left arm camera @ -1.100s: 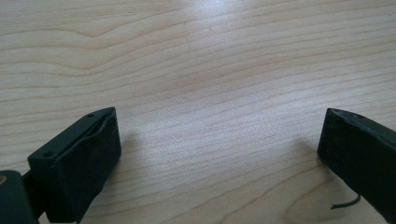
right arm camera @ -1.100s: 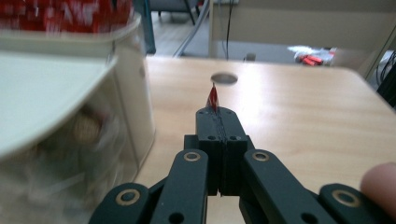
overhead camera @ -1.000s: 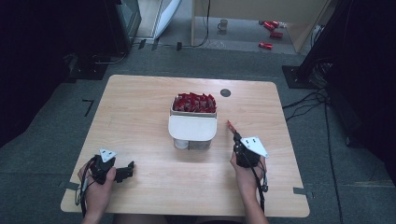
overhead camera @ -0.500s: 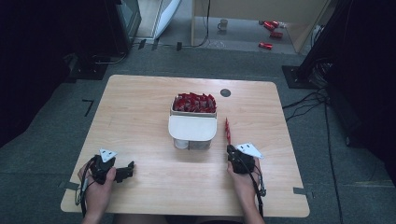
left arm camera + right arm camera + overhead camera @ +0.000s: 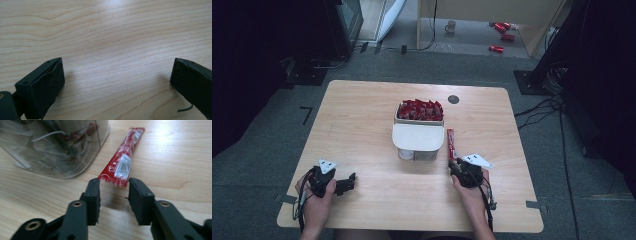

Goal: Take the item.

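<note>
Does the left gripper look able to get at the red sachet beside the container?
Probably not easily: the left gripper sits at the table's near left, and the container stands between it and the red sachet, which lies by the right gripper.

Wooden table (image 5: pixel 362 130): container (image 5: pixel 418 142), red sachet (image 5: pixel 451 144)
</note>
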`<state>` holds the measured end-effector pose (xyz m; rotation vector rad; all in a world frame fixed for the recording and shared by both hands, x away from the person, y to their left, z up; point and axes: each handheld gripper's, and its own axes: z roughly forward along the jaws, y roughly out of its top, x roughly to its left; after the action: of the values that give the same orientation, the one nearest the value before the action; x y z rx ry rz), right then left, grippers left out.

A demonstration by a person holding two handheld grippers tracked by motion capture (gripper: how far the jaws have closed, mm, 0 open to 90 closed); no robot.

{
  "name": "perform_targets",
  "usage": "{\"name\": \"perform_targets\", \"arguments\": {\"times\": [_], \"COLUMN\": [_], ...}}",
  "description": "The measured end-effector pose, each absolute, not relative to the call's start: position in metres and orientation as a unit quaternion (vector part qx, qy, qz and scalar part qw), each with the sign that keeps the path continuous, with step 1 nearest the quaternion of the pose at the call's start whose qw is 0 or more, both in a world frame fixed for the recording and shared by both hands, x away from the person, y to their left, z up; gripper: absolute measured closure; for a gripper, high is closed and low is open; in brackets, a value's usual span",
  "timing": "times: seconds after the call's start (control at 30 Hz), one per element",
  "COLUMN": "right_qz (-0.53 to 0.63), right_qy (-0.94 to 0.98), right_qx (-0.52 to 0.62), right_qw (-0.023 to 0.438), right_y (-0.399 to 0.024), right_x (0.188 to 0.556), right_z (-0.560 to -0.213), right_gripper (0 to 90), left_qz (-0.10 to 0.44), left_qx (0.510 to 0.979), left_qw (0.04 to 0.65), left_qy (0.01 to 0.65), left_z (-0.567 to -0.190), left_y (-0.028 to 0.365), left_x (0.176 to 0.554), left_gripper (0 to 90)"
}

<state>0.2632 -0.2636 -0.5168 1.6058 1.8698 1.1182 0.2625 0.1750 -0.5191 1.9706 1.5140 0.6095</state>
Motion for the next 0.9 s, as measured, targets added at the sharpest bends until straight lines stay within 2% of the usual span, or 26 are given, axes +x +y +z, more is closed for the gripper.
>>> {"name": "perform_targets", "arguments": {"times": [0.33,0.63,0.7,0.9], "right_qz": [0.417,0.401,0.396,0.371], "right_qy": [0.67,0.649,0.652,0.641], "right_qx": [0.571,0.599,0.601,0.624], "right_qw": [0.224,0.243,0.239,0.248], "right_y": [-0.288,-0.33,-0.341,-0.37], "right_x": [0.255,0.242,0.238,0.227], "right_z": [-0.504,-0.496,-0.496,-0.5], "right_gripper": [46.5,26.4,14.9,12.4], "left_qz": [0.228,0.228,0.228,0.228], "left_qx": [0.738,0.738,0.738,0.738], "left_qw": [0.287,0.287,0.287,0.287], "left_qy": [0.566,0.566,0.566,0.567], "left_z": [-0.519,-0.519,-0.519,-0.519], "left_y": [0.175,0.175,0.175,0.175], "left_x": [0.263,0.263,0.263,0.263], "left_gripper": [0.0,0.0,0.0,0.0]}}
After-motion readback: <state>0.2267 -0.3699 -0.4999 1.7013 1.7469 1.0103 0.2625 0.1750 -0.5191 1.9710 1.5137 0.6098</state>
